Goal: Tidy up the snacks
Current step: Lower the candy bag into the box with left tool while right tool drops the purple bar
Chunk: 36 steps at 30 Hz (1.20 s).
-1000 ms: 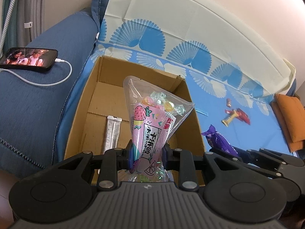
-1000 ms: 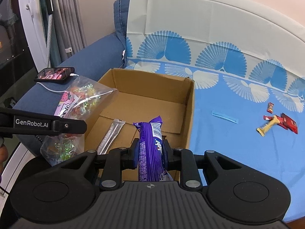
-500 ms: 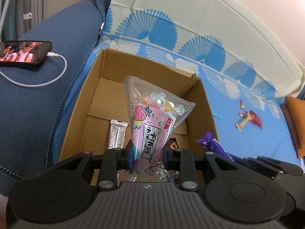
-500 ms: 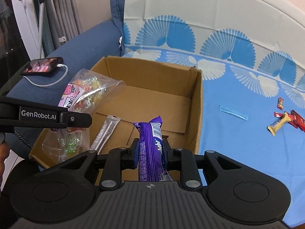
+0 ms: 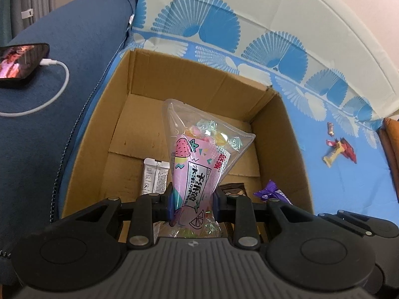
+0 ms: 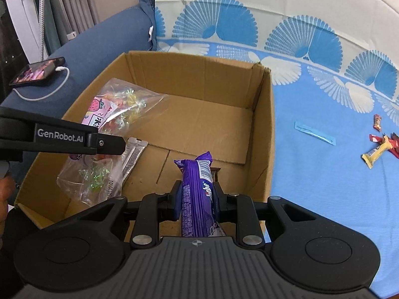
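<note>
An open cardboard box sits on the blue patterned cloth. My left gripper is shut on a clear and pink candy bag, held over the box's near left part. My right gripper is shut on a purple snack pack, held over the box's near right part. White sachets and a dark brown packet lie on the box floor.
Red and yellow wrapped snacks and a blue strip lie on the cloth right of the box. A phone with a white cable rests on the blue sofa arm at left. An orange cushion is far right.
Both grippers have come down and forward toward the box with their snacks still held. The box now fills more of both views, and the dark packet has come into sight.
</note>
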### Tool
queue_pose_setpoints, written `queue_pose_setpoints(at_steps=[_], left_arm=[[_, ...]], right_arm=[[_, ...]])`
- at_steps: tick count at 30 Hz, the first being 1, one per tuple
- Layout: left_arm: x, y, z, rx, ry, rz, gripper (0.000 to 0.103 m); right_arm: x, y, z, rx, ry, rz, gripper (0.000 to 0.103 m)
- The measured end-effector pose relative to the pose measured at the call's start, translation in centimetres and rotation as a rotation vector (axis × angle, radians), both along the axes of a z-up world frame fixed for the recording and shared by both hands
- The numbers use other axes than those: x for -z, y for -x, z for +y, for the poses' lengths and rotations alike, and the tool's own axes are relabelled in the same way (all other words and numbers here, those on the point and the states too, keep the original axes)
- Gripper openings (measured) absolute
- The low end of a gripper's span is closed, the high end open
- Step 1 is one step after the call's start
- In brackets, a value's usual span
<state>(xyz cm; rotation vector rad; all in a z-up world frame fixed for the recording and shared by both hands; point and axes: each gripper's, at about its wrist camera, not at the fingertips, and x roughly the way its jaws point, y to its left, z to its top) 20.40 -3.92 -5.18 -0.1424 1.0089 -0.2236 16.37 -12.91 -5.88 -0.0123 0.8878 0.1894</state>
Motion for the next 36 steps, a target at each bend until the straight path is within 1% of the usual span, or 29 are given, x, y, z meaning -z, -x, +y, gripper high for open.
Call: queue_pose_setpoints(at_steps=[8, 14, 19, 20, 21, 22, 23, 24, 25, 26, 27, 29, 30, 34, 36], left_arm=[[1.4, -1.1, -0.3, 0.007, -0.024, 0.017, 0.032], [1.9, -1.6, -0.5, 0.011, -0.037, 0.021, 0.032], [2.0, -1.7, -0.7, 0.01, -0.052, 0.018, 0.034], [2.0, -1.8, -0.7, 0.008, -0.056, 0.017, 0.036], [2.0, -1.8, -0.7, 0.004, -0.067, 0.012, 0.042], [1.9, -1.7, -0.7, -0.007, -0.085, 0.004, 0.058], [1.7, -1.6, -0.7, -0.02, -0.101, -0.006, 0.07], [1.5, -1.4, -0.6, -0.035, -0.112, -0.025, 0.089], [1.2, -1.0, -0.5, -0.05, -0.114, -0.052, 0.099], [0.9, -0.7, -0.4, -0.062, -0.116, -0.073, 0.102], [0.7, -0.3, -0.3, -0.072, -0.12, -0.09, 0.103], [0.5, 0.3, -0.3, -0.073, -0.131, -0.097, 0.103], [0.6, 0.6, -0.4, -0.066, -0.134, -0.091, 0.103], [0.2, 2.0, -0.3, -0.051, -0.132, -0.074, 0.103], [-0.2, 2.8, -0.2, -0.049, -0.128, -0.069, 0.103]], right_arm=[[1.1, -0.6, 0.4, -0.006, 0.003, 0.031, 0.026], [1.3, -1.0, 0.4, -0.009, 0.003, 0.038, 0.026], [1.5, -1.0, 0.4, -0.01, 0.007, 0.04, 0.026], [1.5, -1.1, 0.4, -0.01, 0.008, 0.04, 0.026], [1.5, -1.1, 0.4, -0.01, 0.008, 0.04, 0.026], [1.5, -1.1, 0.4, -0.009, 0.008, 0.04, 0.026], [1.4, -1.1, 0.4, -0.01, 0.008, 0.039, 0.031], [1.4, -1.1, 0.5, -0.015, 0.009, 0.038, 0.05], [1.3, -1.0, 0.5, -0.018, 0.014, 0.032, 0.061], [1.2, -0.9, 0.6, -0.019, 0.022, 0.021, 0.081], [1.0, -0.6, 0.8, -0.025, 0.035, 0.006, 0.086], [0.9, -0.2, 1.1, -0.044, 0.063, -0.015, 0.087], [0.9, 0.1, 1.2, -0.053, 0.072, -0.013, 0.089], [0.6, 1.1, 1.1, -0.052, 0.068, 0.01, 0.092], [0.3, 1.7, 1.1, -0.045, 0.069, 0.011, 0.096]])
